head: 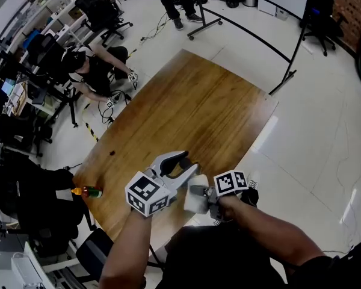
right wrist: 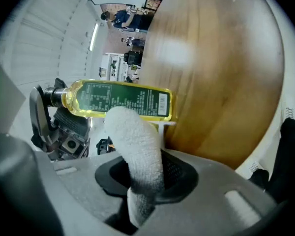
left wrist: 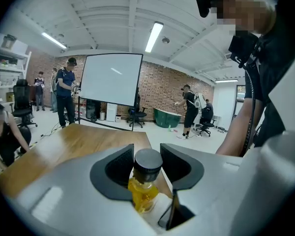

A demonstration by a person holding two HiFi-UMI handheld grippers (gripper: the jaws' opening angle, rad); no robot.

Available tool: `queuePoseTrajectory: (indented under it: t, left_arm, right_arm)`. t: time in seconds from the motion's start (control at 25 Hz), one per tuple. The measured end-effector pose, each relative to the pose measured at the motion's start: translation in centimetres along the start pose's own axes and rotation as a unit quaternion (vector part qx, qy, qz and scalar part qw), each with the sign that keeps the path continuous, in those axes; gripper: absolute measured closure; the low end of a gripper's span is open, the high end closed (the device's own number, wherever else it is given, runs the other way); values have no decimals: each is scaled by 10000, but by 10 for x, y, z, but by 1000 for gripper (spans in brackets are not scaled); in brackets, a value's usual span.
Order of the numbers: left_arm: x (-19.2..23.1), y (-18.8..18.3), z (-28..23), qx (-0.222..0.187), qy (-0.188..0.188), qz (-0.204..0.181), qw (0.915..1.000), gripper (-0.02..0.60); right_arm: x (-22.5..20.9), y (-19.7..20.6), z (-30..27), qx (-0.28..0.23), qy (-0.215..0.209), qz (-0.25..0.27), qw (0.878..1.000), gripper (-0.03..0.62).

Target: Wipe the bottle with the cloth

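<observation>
Closest to us, the white cloth stood bunched up out of the right gripper, whose jaws were clamped tight on it. Its rounded tip met the labelled side of the bottle, so we judged the wiping stroke itself to be in hand. Our left gripper pinched that bottle by the neck, just under the black cap, holding it in the air by the near edge of the wooden table. Next, we reckoned, came a rub along the label with steady pressure, the left grip firm so nothing twisted loose.
</observation>
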State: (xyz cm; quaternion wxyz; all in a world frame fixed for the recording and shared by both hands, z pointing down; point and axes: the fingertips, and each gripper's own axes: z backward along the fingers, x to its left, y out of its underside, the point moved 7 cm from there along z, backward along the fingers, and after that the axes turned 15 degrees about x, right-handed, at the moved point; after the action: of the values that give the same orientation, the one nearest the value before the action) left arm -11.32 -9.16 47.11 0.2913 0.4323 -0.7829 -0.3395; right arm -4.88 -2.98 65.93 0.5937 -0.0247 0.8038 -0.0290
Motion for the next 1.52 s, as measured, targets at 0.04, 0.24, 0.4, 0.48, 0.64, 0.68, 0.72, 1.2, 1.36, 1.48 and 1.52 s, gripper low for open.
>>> queuePoseTrajectory:
  t: [0.04, 0.24, 0.4, 0.48, 0.64, 0.68, 0.72, 1.2, 1.36, 1.48, 1.52]
  left_arm:
    - [0, 1, -1, -6, -7, 6, 10000, 396]
    - [0, 2, -3, -73, -61, 121, 9999, 391]
    - [-1, 3, -2, -123, -167, 233, 9995, 383]
    - [-3, 1, 1, -238, -235, 313, 9989, 380]
    - [-14, 1, 26, -653, -458, 631, 9948, 376]
    - [-18, 5, 34, -720, -544, 786, 9928, 377]
    - [-22, 10, 42, -768, -647, 987, 9900, 387]
    - [-94, 97, 74, -311, -2219, 3065, 9251, 565]
    - [-125, 79, 61, -532, -2599, 3681, 8911, 565]
    - [-153, 64, 38, -687, -2746, 3829, 8794, 565]
    - [-164, 61, 29, -719, -2769, 3892, 8756, 565]
  right_arm:
    - [-2, 3, 5, 61, 104, -1, 9999, 520]
    - [-1, 13, 49, 33, 693, 307, 9971, 520]
    - [21, 10, 89, -168, 1014, 947, 9902, 520]
    - [35, 11, 108, -129, 1201, 1364, 9833, 520]
    - [66, 17, 139, -15, 1758, 2405, 9546, 520]
    - [73, 19, 144, 5, 1876, 2619, 9467, 520]
    - [80, 22, 149, 42, 1950, 2771, 9408, 520]
    - [105, 8, 165, 534, 1984, 4256, 8813, 520]
    - [128, -4, 201, 784, 1856, 4745, 8569, 520]
    - [133, -8, 225, 895, 1687, 4900, 8506, 520]
    - [133, -6, 233, 935, 1643, 4925, 8496, 520]
